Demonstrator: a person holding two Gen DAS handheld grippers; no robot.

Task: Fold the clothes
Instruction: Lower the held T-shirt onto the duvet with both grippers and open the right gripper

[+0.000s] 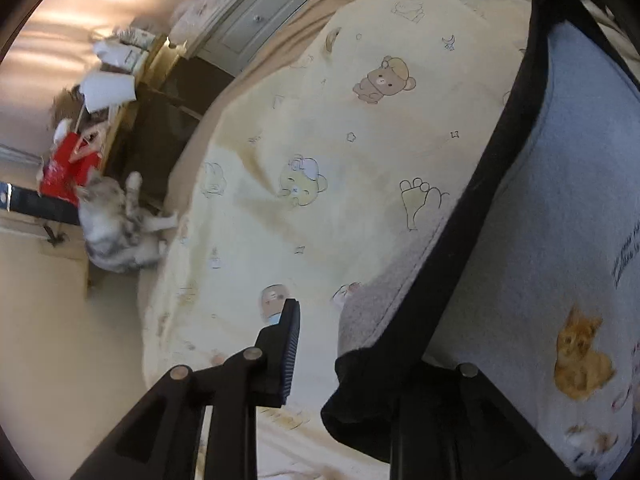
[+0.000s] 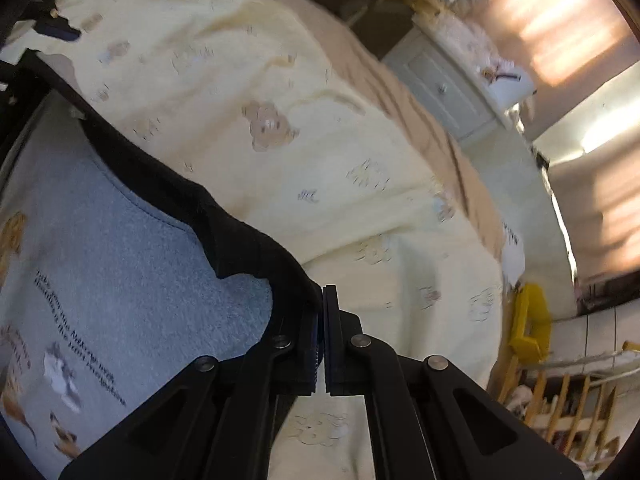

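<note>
Pale yellow bedspread (image 1: 340, 128) printed with cartoon bears, spread over a bed with a tan sheet (image 1: 276, 48) showing along its far edge. Beside the bed, a grey-and-white cat (image 1: 116, 228) stretched against a low dark unit, a red bag (image 1: 68, 168) and white paper bags (image 1: 108, 90) heaped just above it, and a grey-white bedside cabinet (image 1: 256, 20) with a knobbed drawer near the wall. In the right wrist view, the same cabinet (image 2: 444, 88) under banded sunlight on the wall, plus a yellow plastic object (image 2: 530, 322) and a wooden rack (image 2: 568, 412) off the bed's edge.
</note>
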